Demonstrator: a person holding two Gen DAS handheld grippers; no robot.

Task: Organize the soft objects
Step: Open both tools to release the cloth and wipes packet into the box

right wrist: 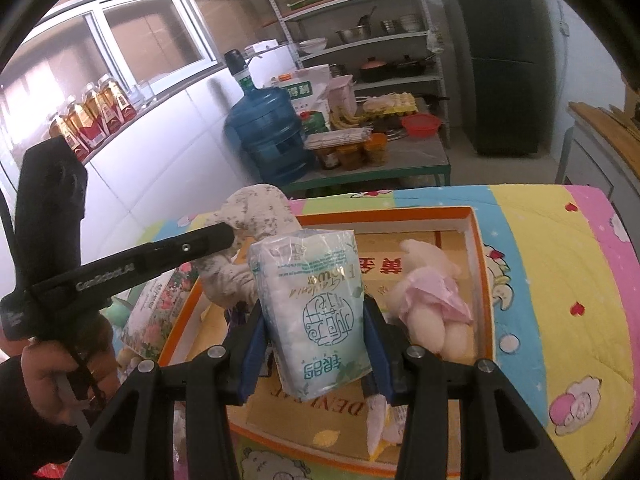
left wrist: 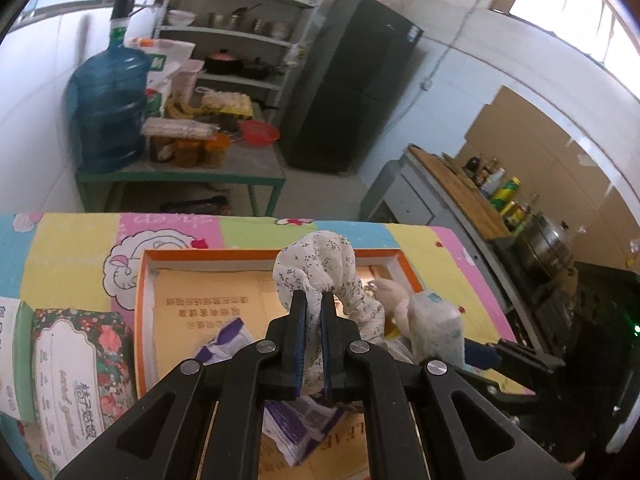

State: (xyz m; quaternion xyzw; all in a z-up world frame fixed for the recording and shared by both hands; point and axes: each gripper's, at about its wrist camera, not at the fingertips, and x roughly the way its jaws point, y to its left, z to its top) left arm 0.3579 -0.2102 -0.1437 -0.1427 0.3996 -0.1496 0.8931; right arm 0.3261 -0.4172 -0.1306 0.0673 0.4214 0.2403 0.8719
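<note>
We grip a tissue pack (right wrist: pixel 316 312) upright in our right gripper (right wrist: pixel 316 344), above the orange-rimmed box (right wrist: pixel 476 232). A plush doll (right wrist: pixel 428 300) lies near the box's right wall. Our left gripper (right wrist: pixel 224 236) pinches floral cloth (right wrist: pixel 256 216) over the box's left edge.

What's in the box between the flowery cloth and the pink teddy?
The tissue pack, held by the right gripper, sits between the flowery cloth and the teddy over the box, in the right wrist view.
</note>
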